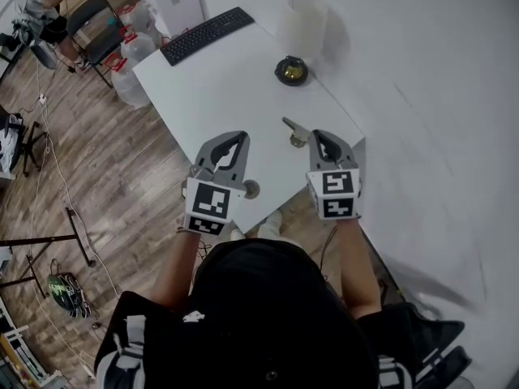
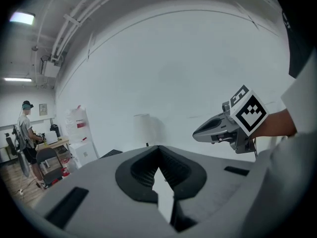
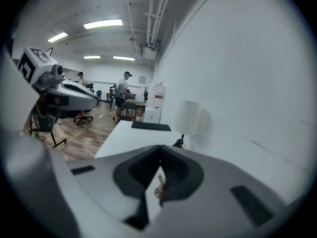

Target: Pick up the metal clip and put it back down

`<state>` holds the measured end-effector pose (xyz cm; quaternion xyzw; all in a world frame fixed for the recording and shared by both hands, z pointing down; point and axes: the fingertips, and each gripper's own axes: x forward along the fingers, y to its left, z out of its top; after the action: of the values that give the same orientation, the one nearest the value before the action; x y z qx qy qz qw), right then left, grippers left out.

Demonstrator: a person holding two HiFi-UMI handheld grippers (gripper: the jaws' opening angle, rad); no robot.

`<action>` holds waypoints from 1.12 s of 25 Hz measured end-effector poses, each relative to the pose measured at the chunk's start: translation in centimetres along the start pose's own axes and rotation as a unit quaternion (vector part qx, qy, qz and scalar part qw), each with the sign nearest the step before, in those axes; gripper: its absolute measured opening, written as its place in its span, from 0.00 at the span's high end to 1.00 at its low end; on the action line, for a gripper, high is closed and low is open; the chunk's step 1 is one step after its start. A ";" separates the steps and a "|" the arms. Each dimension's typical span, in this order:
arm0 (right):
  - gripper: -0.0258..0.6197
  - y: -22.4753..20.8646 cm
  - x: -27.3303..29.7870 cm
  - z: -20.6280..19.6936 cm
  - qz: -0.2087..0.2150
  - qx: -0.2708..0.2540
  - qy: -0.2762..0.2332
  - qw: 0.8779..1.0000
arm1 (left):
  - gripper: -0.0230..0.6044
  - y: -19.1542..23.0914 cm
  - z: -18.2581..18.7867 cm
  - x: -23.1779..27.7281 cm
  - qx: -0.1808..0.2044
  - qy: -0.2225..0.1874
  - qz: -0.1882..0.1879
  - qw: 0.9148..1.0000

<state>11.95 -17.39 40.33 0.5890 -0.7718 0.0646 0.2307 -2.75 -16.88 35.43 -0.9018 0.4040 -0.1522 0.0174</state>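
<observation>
The metal clip [image 1: 292, 130] is a small silvery piece that sticks out to the left of my right gripper's [image 1: 315, 134] tips, raised above the near right part of the white table [image 1: 227, 87]. In the right gripper view the clip [image 3: 159, 186] shows as a glint pinched between the closed jaws of the right gripper [image 3: 159, 170]. My left gripper [image 1: 241, 138] hangs beside it to the left, over the table's near edge. Its jaws meet at the tips with nothing in them, as the left gripper view [image 2: 158, 155] confirms.
A black keyboard [image 1: 207, 35] lies at the table's far left corner. A lamp with a black and gold base [image 1: 290, 70] and a white shade stands at the far right by the wall. A small round thing [image 1: 251, 189] sits at the near edge. People work at desks beyond.
</observation>
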 end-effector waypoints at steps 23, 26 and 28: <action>0.91 -1.4 -6.0 6.1 -0.056 0.013 -0.101 0.993 | 0.92 0.6 4.3 -0.7 0.018 -0.059 -0.005 0.998; 0.91 -1.3 -5.8 6.1 -0.054 0.013 -0.100 0.993 | 0.92 0.6 4.5 -0.6 0.017 -0.061 -0.005 0.998; 0.91 -1.3 -5.8 6.1 -0.053 0.013 -0.100 0.993 | 0.92 0.5 4.5 -0.6 0.017 -0.061 -0.006 0.998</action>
<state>12.61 -14.99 32.19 0.6358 -0.7576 0.0031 0.1478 -2.17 -17.20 30.92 -0.9114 0.3941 -0.1038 0.0565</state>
